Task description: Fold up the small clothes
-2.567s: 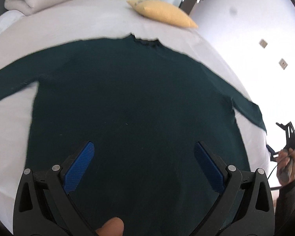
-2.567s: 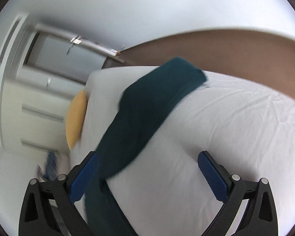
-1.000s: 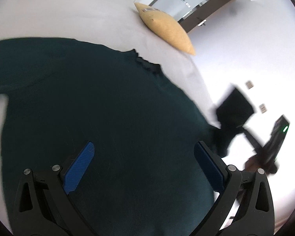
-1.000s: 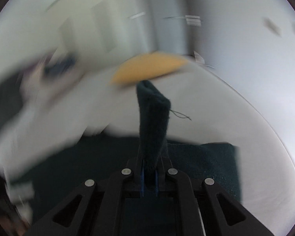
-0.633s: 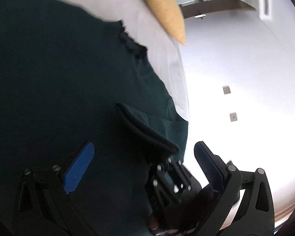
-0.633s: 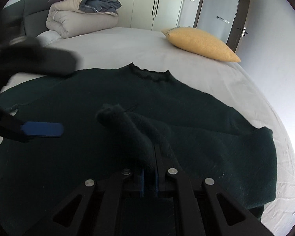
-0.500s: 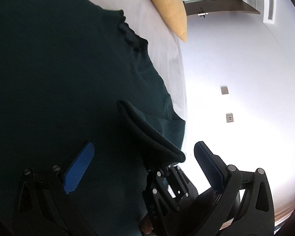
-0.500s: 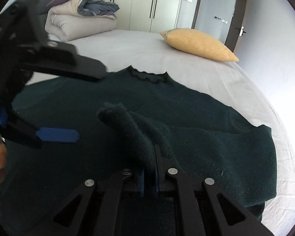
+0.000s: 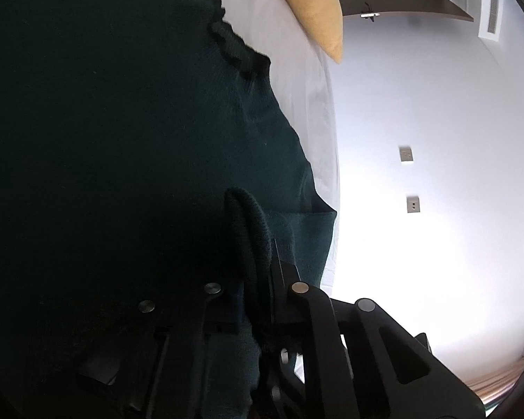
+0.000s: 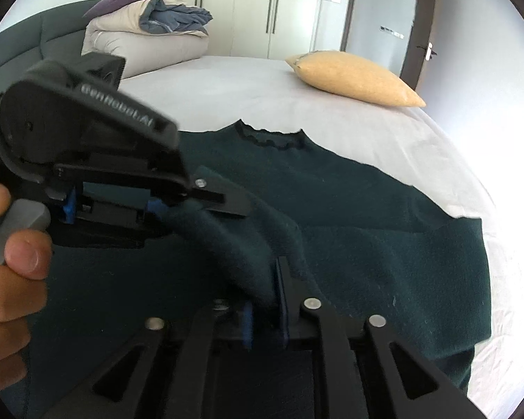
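From my left wrist camera, the dark green sweater [image 9: 122,160] fills the left and centre of the view, spread flat on the white bed sheet [image 9: 297,80], its ruffled neckline [image 9: 234,49] pointing up toward the yellow pillow [image 9: 314,3]. My left gripper [image 9: 258,279] is clenched on the sleeve cuff [image 9: 251,223]: the knit bulges up out of the closed jaws as a thick rolled ridge. The sleeve's long axis runs from my jaws away toward the sweater's right edge, where the folded-over fabric meets the sheet. The body of the sweater lies to the left of these jaws, so any carry across goes that way.

From my right wrist camera, the same sweater [image 10: 349,216] lies straight ahead, neckline [image 10: 272,139] at the far side, pillow [image 10: 349,76] beyond it, a stack of folded bedding [image 10: 150,35] at the back. My right gripper [image 10: 265,300] has the sleeve [image 10: 234,244] between its blue pads [image 10: 247,321], but its jaws are opening; the pads no longer look tight on the knit. The sleeve runs up and left from these jaws straight into my left gripper [image 10: 157,209], which grips it further along, with my left hand [image 10: 14,262] at the frame's left edge. The two grippers sit close together along the one sleeve, left nearer the cuff end. I judge this a handover, the left taking the sleeve for the fold.
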